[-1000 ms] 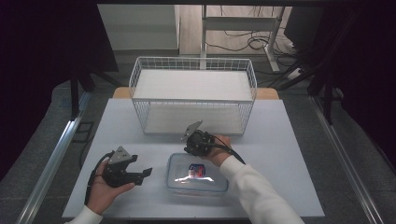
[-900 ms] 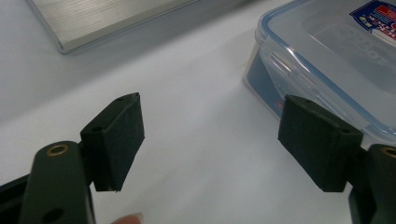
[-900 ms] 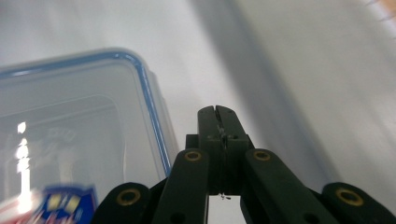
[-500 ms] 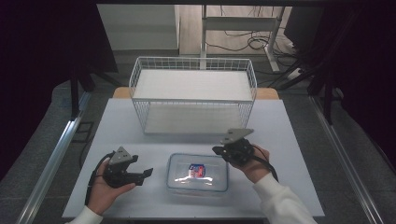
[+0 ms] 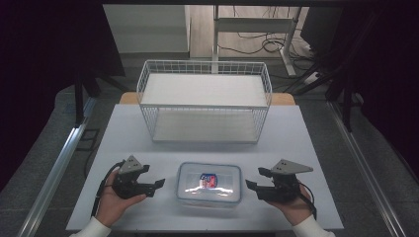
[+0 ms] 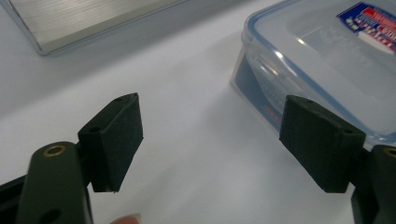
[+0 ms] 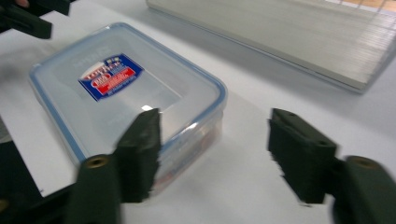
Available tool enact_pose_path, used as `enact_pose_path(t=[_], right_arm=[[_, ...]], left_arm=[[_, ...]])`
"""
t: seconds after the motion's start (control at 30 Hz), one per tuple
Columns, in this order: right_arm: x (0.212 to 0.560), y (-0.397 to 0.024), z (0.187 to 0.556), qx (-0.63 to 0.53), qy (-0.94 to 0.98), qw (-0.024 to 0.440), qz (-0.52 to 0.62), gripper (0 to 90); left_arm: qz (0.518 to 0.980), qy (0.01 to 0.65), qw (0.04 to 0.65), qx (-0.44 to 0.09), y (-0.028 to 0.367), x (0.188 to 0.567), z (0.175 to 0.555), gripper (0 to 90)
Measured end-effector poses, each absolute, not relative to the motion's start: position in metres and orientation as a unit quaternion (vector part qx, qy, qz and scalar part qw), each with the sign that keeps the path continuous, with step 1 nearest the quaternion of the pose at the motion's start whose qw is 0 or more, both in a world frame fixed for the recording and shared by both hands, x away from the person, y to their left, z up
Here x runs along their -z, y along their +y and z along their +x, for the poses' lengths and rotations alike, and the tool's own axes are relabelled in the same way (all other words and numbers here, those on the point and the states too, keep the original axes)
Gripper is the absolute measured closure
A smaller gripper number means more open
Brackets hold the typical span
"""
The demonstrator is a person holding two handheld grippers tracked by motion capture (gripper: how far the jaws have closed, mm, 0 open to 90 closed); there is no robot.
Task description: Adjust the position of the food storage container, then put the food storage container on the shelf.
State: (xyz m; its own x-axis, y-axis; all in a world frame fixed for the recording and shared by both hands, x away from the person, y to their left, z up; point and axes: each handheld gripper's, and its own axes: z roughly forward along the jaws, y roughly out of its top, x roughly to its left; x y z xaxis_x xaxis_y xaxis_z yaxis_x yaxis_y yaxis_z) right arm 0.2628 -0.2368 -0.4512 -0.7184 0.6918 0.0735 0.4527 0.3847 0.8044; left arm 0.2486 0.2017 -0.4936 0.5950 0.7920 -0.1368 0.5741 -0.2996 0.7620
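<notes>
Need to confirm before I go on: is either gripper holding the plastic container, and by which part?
Nothing is held. The left gripper and right gripper, jaws just opened, flank the container without touching it.

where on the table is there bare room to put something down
The widest bare strip runs between the wire basket and the lidded plastic container. The table's back corners, either side of the basket, are also bare. The front edge is crowded: the left tongs and right tongs, both open, flank the container closely.
</notes>
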Motion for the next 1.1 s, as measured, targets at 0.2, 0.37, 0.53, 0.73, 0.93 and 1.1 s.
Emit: enact_pose_path(t=[0.2,0.37,0.53,0.73,0.93,1.1], right_arm=[[0.456,-0.240,0.259,-0.441,0.810,0.126,0.366,26.6],[0.457,-0.244,0.260,-0.449,0.804,0.108,0.374,24.3],[0.460,-0.243,0.261,-0.454,0.797,0.085,0.390,19.9],[0.465,-0.243,0.260,-0.455,0.787,0.062,0.412,16.3],[0.470,-0.241,0.259,-0.451,0.787,0.049,0.419,16.2],[0.477,-0.239,0.261,-0.448,0.785,0.031,0.427,15.8]], left_arm=[[0.797,0.426,0.407,-0.132,0.197,0.492,0.247,21.0],[0.794,0.432,0.411,-0.123,0.196,0.492,0.247,20.5],[0.786,0.441,0.420,-0.110,0.195,0.490,0.246,18.8],[0.767,0.459,0.444,-0.064,0.193,0.489,0.245,14.7],[0.760,0.464,0.455,-0.008,0.185,0.494,0.248,14.2],[0.756,0.466,0.459,0.024,0.178,0.498,0.252,13.7]])
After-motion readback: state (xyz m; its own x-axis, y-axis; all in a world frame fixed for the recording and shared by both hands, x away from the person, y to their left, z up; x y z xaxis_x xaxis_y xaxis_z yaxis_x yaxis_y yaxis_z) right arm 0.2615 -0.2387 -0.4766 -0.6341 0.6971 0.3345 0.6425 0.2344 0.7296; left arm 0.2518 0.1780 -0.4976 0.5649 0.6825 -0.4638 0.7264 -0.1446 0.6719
